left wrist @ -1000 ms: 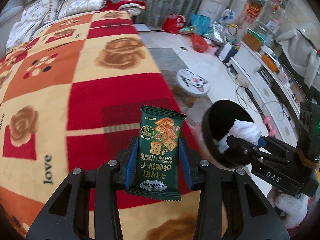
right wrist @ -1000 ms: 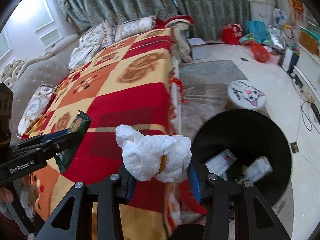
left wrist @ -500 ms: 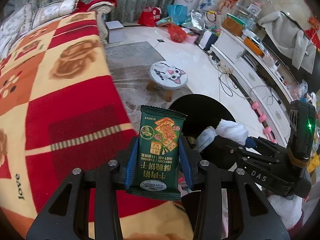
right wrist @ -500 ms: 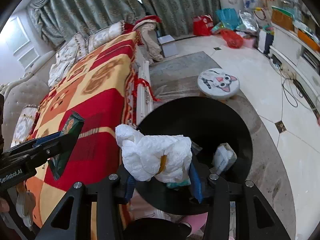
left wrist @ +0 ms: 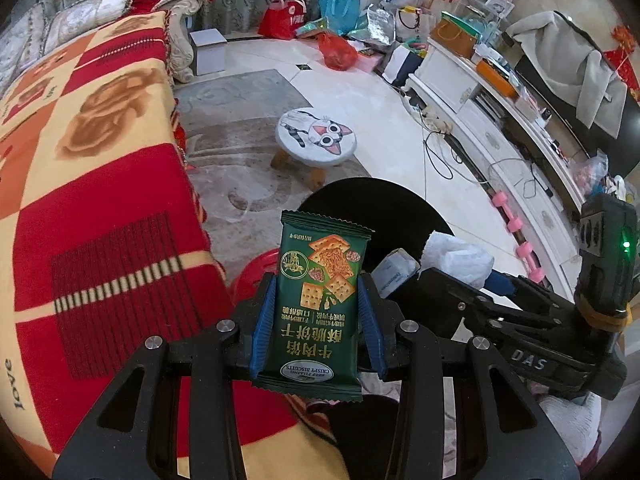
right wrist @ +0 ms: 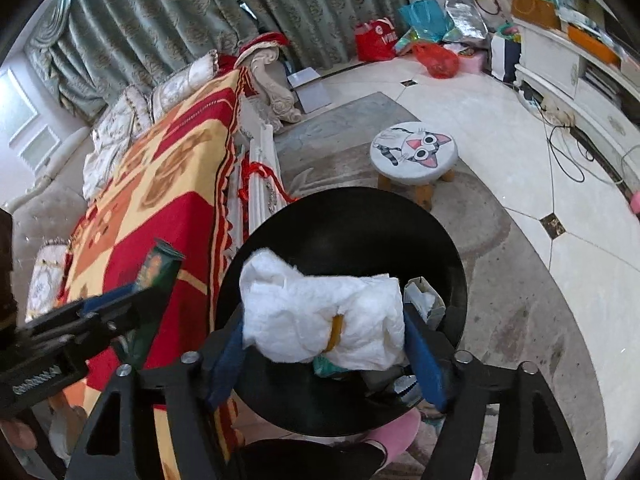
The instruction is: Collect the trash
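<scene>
My left gripper (left wrist: 318,328) is shut on a dark green biscuit wrapper (left wrist: 320,300), held upright near the sofa's edge, just left of the black trash bin (left wrist: 384,204). My right gripper (right wrist: 324,344) is shut on a crumpled white tissue (right wrist: 320,320) and holds it over the open bin (right wrist: 360,216). The bin holds a small carton (right wrist: 424,300) and other scraps. The right gripper with the tissue (left wrist: 456,256) shows at the right of the left wrist view. The left gripper with the wrapper (right wrist: 156,264) shows at the left of the right wrist view.
A red, orange and yellow blanket (left wrist: 100,200) covers the sofa on the left. A cat-face stool (right wrist: 414,152) stands on a grey rug beyond the bin. Bags (right wrist: 436,60) lie by the curtains. A white TV cabinet (left wrist: 500,128) with cables runs along the right.
Both grippers have moved right, off the sofa blanket toward the bin. The tissue now hangs over the bin's opening, and the wrapper is beside the bin's rim. Both grips are unchanged.
</scene>
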Available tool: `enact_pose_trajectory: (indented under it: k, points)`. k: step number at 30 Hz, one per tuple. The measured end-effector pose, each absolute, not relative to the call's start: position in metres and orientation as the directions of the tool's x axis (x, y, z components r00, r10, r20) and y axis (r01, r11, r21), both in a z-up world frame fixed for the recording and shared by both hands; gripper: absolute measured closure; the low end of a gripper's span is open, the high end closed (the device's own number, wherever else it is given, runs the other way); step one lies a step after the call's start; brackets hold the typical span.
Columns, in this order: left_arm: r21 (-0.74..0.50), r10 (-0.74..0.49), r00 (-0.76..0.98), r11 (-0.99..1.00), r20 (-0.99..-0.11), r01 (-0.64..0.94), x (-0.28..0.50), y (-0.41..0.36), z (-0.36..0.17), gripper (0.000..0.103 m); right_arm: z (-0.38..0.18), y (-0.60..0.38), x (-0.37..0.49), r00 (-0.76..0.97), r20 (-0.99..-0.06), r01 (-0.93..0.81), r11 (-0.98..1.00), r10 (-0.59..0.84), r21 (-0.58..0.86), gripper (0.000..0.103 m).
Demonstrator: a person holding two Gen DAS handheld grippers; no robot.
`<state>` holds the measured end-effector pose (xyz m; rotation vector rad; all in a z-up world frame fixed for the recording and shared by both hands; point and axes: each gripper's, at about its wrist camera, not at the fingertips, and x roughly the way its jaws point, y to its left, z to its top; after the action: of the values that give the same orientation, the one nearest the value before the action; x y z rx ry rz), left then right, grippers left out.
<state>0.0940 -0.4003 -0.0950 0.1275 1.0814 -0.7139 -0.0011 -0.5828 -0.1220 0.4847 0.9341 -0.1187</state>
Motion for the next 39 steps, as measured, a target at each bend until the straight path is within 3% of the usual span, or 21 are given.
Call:
enact_pose_trajectory:
  k: [11, 25, 27, 29, 31, 39]
  points:
    - [-0.251, -0.467, 0.247, 0.768, -0.849, 0.589, 0.100, -0.411, -0.104, 0.065, -0.122, -0.592, -0.006, 0.609, -0.785, 0.309, 0.876, 0.118, 0.371, 0.023]
    - [-0.269, -0.497, 0.234, 0.742, -0.836, 0.614, 0.094, -0.429, -0.106, 0.064, -0.107, -0.602, -0.030, 0.638, -0.768, 0.349, 0.870, 0.052, 0.348, 0.022]
    - [-0.266, -0.501, 0.239, 0.738, -0.832, 0.620, 0.094, -0.428, -0.105, 0.062, -0.104, -0.602, -0.033, 0.641, -0.766, 0.349, 0.872, 0.044, 0.342, 0.022]
    - [-0.277, -0.512, 0.238, 0.734, -0.825, 0.620, 0.093, -0.427, -0.104, 0.051, -0.101, -0.599, -0.035, 0.645, -0.764, 0.344, 0.880, 0.032, 0.327, 0.022]
    - [-0.288, -0.526, 0.243, 0.731, -0.815, 0.619, 0.093, -0.423, -0.100, 0.046, -0.098, -0.596, -0.037, 0.648, -0.762, 0.344, 0.887, 0.014, 0.309, 0.022]
    - [-0.232, -0.513, 0.338, 0.758, -0.789, 0.609, 0.081, -0.406, -0.078, 0.045, -0.080, -0.577, -0.043, 0.681, -0.731, 0.341, 0.905, -0.051, 0.254, 0.022]
